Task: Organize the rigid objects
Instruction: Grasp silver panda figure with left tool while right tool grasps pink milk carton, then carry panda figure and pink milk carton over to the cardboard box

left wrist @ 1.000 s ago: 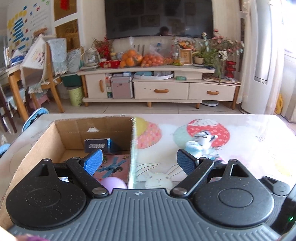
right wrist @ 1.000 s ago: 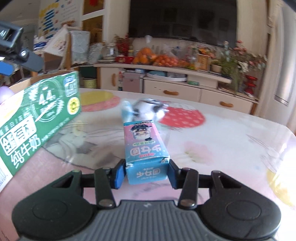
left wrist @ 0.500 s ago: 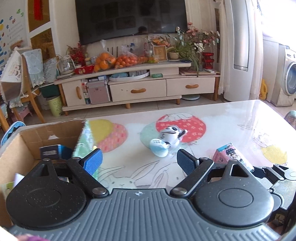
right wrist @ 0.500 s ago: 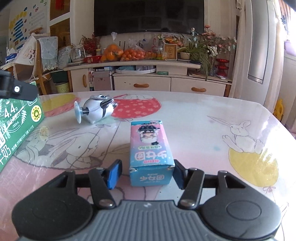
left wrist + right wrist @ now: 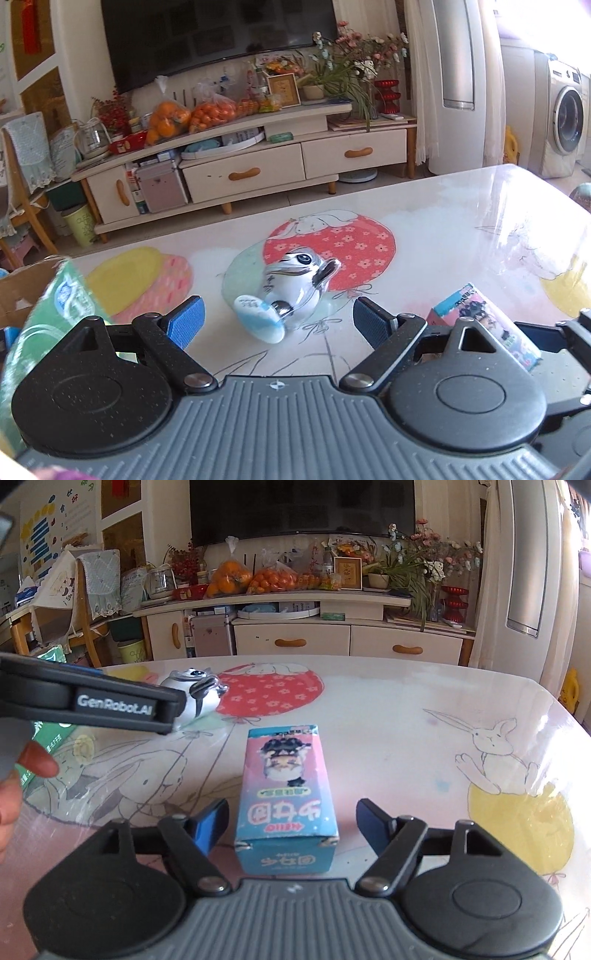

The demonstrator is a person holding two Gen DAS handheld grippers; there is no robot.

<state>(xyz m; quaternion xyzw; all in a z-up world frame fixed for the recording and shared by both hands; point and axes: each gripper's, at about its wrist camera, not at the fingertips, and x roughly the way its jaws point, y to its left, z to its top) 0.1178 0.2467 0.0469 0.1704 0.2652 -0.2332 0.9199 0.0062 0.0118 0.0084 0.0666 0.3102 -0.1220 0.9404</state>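
1. Right gripper [image 5: 290, 823]: jaws just opening, pads standing clear of the pink-and-blue carton [image 5: 288, 797], which is lying flat between them on the counter [image 5: 424, 716].
2. Left gripper [image 5: 275, 321]: jaws sitting wide, holding nothing.
3. White frog toy [image 5: 295, 284]: lying at 12 o'clock from the left gripper.
4. Green milk box [image 5: 55, 314]: sitting at 9 o'clock.

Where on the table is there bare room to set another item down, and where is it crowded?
Free: the table right of the pink and blue box, out to its right edge, and the far strip beyond the red balloon print. Crowded: the left, with the white toy, the left gripper and the green carton.
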